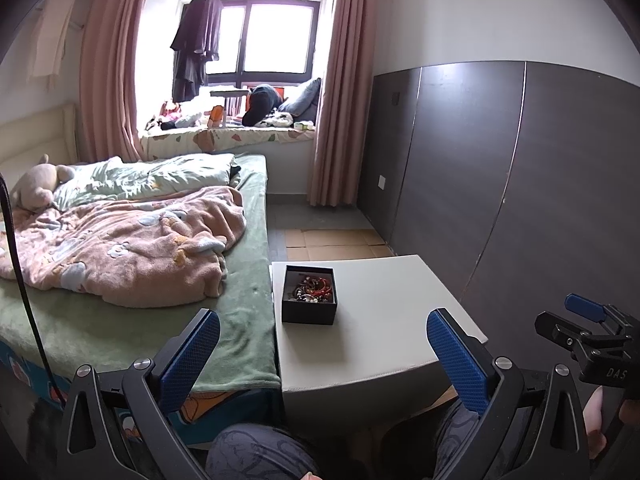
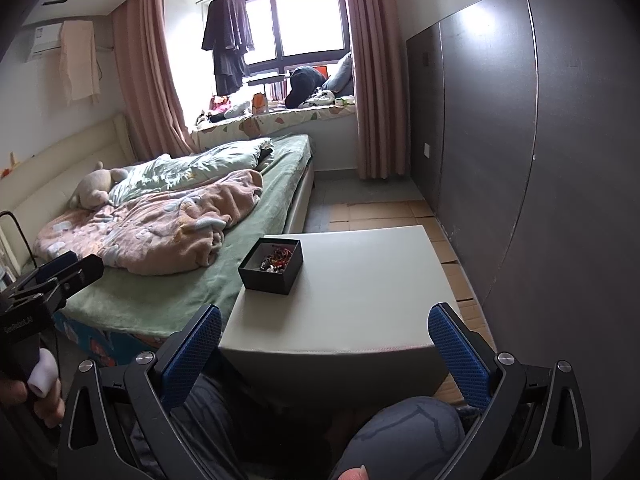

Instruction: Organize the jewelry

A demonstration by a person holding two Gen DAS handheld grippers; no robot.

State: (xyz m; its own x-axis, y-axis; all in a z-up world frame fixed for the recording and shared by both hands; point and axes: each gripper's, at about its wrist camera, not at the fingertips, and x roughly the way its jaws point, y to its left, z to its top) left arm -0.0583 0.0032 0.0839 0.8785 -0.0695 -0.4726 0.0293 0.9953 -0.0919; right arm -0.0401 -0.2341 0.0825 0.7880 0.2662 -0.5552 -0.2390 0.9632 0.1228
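Both grippers hang back, left gripper (image 1: 324, 354) and right gripper (image 2: 326, 350) with jaws spread and empty. Ahead, tangled jewelry (image 1: 313, 289) fills the black box (image 1: 308, 314) near the white table's (image 1: 380, 340) left edge; snagged strands could drag it off.

A bedroom is shown, lit by daylight from a large window (image 1: 256, 40) that is flanked by pink curtains (image 1: 108, 80). Dark garments (image 1: 198, 44) are hung from a rod across the window, and a cluttered window seat (image 1: 228, 128) is seen below it. A bed (image 1: 132, 280) is covered with a green sheet, a pink blanket (image 1: 128, 248) and a pale quilt, with a plush toy (image 1: 38, 186) laid near the cream headboard. The wall on the right is clad in dark grey panels (image 1: 500, 184) beneath white paint. A pale surface (image 1: 380, 320) is placed beside the bed. Cardboard (image 1: 332, 242) is spread on the floor. An air conditioner (image 2: 46, 42) is mounted high on the left wall.
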